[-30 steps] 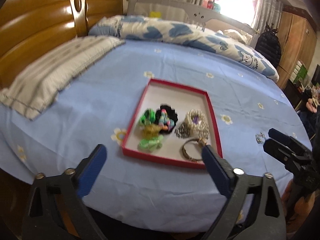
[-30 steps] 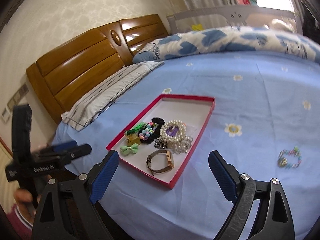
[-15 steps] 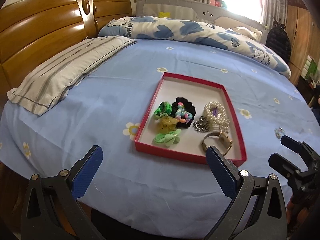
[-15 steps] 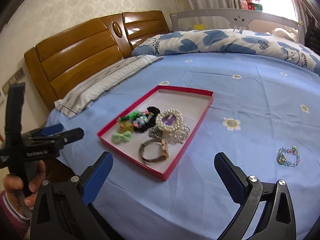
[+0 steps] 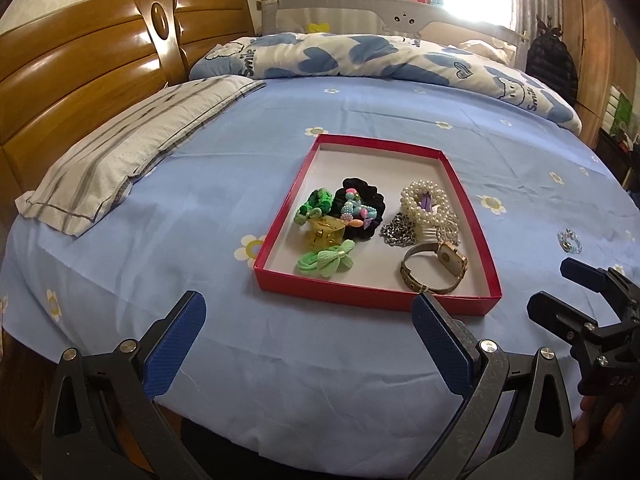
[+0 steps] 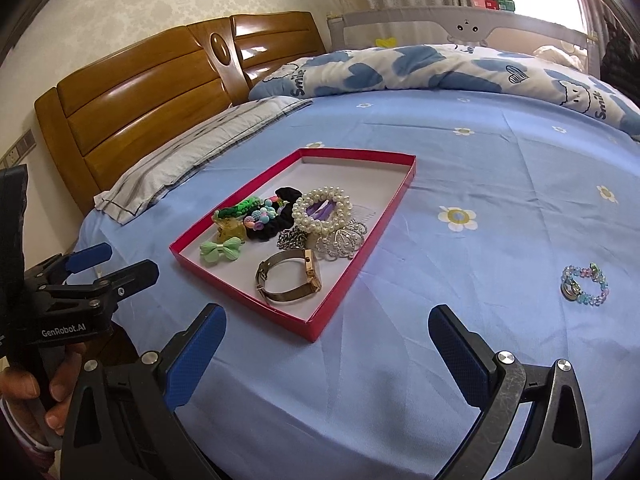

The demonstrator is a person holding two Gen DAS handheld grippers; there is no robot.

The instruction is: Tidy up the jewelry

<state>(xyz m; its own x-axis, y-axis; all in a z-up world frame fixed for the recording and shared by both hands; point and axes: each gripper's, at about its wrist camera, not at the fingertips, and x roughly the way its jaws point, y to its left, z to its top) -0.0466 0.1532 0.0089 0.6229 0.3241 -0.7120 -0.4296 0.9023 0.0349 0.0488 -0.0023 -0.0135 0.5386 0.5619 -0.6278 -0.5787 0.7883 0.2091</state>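
A red-rimmed tray (image 5: 276, 280) (image 6: 344, 284) lies on the blue bedsheet. It holds a gold watch (image 5: 436, 268) (image 6: 292, 280), a pearl bracelet (image 5: 424, 200) (image 6: 322, 210), a silver chain (image 5: 396, 232), a black scrunchie (image 5: 360, 192), a yellow claw clip (image 5: 324, 232) and a green bow (image 5: 326, 262) (image 6: 222, 250). A pastel bead bracelet (image 5: 569, 240) (image 6: 584, 288) lies loose on the sheet right of the tray. My left gripper (image 5: 306, 342) is open and empty before the tray's near edge. My right gripper (image 6: 326, 354) is open and empty near the tray's near right corner.
A striped pillow (image 5: 132, 148) lies at the left by the wooden headboard (image 5: 80, 80). A folded blue-and-white quilt (image 5: 380, 56) lies across the far side. A wardrobe (image 5: 600, 40) stands at the right. The bed's front edge runs just below both grippers.
Both grippers have drawn back and swung slightly; the tray now sits more centred in the left wrist view. Both stay open. Nothing on the bed has moved.
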